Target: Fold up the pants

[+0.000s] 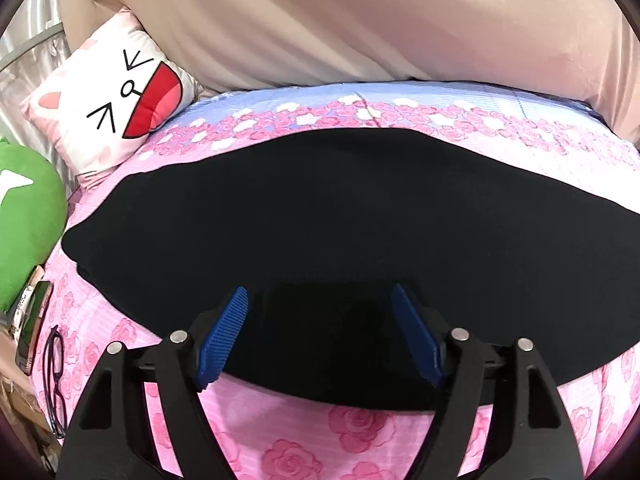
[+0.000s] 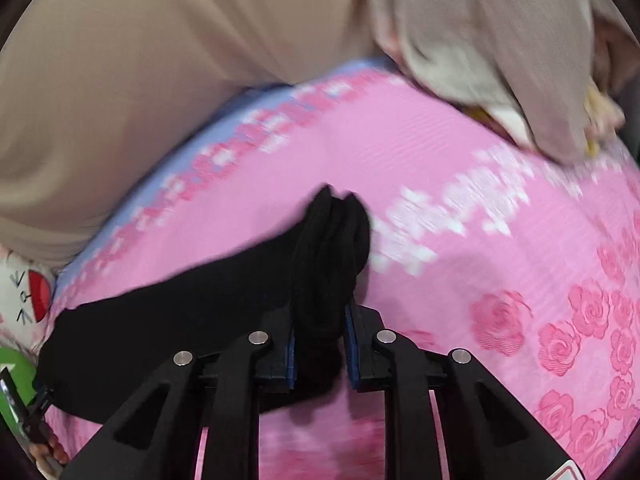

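Black pants (image 1: 320, 216) lie spread flat across a pink rose-patterned bedspread (image 1: 360, 432). In the left wrist view my left gripper (image 1: 320, 300) hovers over the near edge of the pants, its blue pads (image 1: 224, 336) wide apart and touching no cloth. In the right wrist view my right gripper (image 2: 320, 312) is shut on a bunched end of the pants (image 2: 332, 248); a thick wad of black fabric sticks up between the pads. The rest of the garment (image 2: 160, 320) trails to the left across the bed.
A white cat-face cushion (image 1: 116, 108) and a green plush (image 1: 28, 220) sit at the left bed edge, with a phone (image 1: 34, 324) and glasses (image 1: 56, 376) beside them. Beige bedding (image 1: 340, 20) piles along the back. A crumpled beige cloth (image 2: 500, 60) lies at the back right.
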`<state>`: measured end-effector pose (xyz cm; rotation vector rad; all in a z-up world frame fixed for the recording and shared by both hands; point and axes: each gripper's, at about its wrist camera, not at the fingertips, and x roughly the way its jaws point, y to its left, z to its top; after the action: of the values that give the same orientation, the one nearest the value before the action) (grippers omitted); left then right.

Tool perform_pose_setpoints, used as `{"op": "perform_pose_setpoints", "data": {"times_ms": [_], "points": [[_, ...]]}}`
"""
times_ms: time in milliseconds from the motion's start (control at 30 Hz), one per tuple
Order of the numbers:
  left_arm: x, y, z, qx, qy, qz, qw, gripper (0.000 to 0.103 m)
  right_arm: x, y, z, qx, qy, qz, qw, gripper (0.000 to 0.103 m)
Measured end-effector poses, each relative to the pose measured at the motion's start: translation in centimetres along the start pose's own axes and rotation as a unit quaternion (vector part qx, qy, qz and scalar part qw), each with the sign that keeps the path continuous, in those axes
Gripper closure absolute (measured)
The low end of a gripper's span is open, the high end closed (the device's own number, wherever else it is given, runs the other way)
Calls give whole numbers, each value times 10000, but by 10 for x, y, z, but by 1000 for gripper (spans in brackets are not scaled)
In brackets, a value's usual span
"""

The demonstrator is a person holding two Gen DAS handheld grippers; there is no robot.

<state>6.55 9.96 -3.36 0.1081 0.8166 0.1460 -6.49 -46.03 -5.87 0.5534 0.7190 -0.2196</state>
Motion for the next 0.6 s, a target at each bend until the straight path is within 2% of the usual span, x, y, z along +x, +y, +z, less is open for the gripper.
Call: {"op": "perform_pose_setpoints", "data": {"times_ms": [100, 200, 267, 333, 400, 467, 500, 533, 600], "points": [[-6, 10, -1, -10, -108, 25, 9999, 30, -28, 80, 7, -513, -272, 753, 9955, 86], [-11, 29, -2, -145, -161, -13, 9998, 29, -38, 172, -2, -1240, -197, 1420, 9819, 85], [-12, 42, -4, -268, -147, -1, 9995, 28, -24, 246, -27, -1812, 137, 1930, 9642, 84], [-13, 58, -7, -332, -139, 46, 9993, 28, 3, 298, -58, -2194, 565, 2170, 9495, 82], [-14, 72, -10, -362, -137, 108, 9992, 28, 50, 344, -104, -2552, 1276, 2242, 9318, 74], [-18, 86, -13, -380, -150, 147, 9991, 28, 84, 365, -141, -2937, 1731, 1971, 9192, 72], [-21, 96, -16, -393, -180, 203, 9989, 28, 86, 368, -154, -3120, 1706, 1746, 9182, 70], [-24, 105, -19, -401, -213, 258, 9986, 27, 80, 366, -157, -3180, 1559, 1710, 9194, 67], [-29, 119, -25, -419, -253, 337, 9982, 23, 46, 342, -143, -2901, 1210, 1933, 9294, 51]]}}
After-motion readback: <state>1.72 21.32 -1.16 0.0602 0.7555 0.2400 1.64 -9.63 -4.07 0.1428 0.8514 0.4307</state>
